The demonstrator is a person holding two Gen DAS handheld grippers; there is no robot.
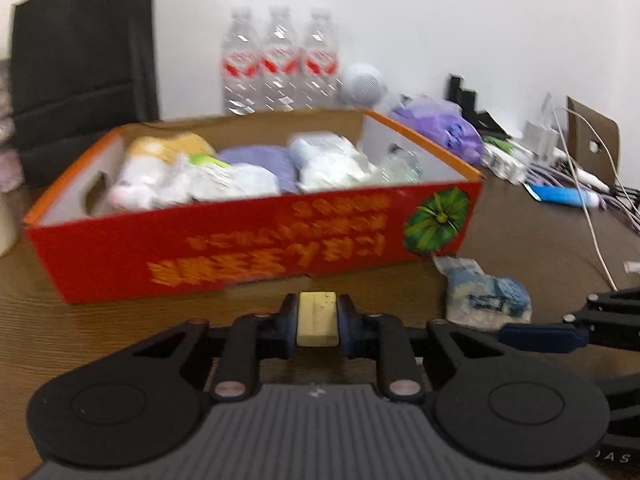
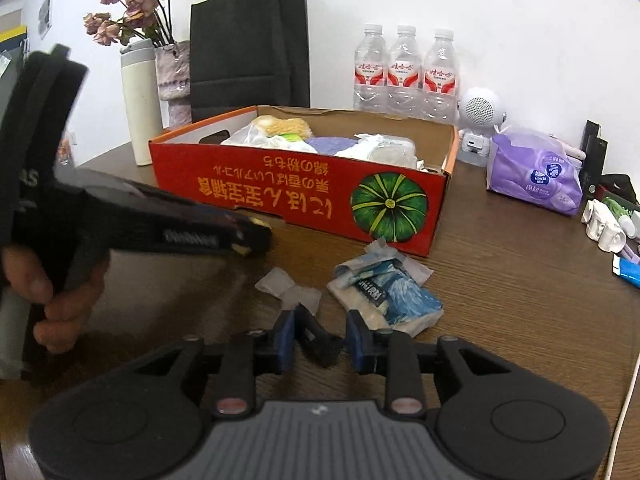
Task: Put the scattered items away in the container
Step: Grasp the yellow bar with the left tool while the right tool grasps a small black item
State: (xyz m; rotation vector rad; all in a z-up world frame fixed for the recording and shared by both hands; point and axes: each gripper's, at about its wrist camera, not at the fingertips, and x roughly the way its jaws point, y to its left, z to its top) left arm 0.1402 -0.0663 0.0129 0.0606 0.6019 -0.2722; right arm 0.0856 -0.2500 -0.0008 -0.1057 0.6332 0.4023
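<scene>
- Risk one, left claw [image 1: 317, 324]: I have it pinched on a small cream block [image 1: 316, 320], low over the table [image 1: 120, 332] just in front of the red box [image 1: 240, 240]. The pads catch only the block's sides, so a quick swing up could let it twist out and drop short of the rim.
- Risk two, right claw [image 2: 320, 338]: it is nearly closed around a small black object [image 2: 318, 340]. The piece sits tilted between the pads and I cannot tell how firmly it is held; lifted like this, it may slip.
- Risk three, crowding: both tools work close together, so they may collide on the way up.
- Risk four, leftovers: a blue-and-white packet [image 2: 384, 292] and a clear wrapper [image 2: 288, 290] lie just ahead of the right claw, which could shove them.
- Risk five, fill: the box is already heaped with soft packets, so additions may roll off.
</scene>
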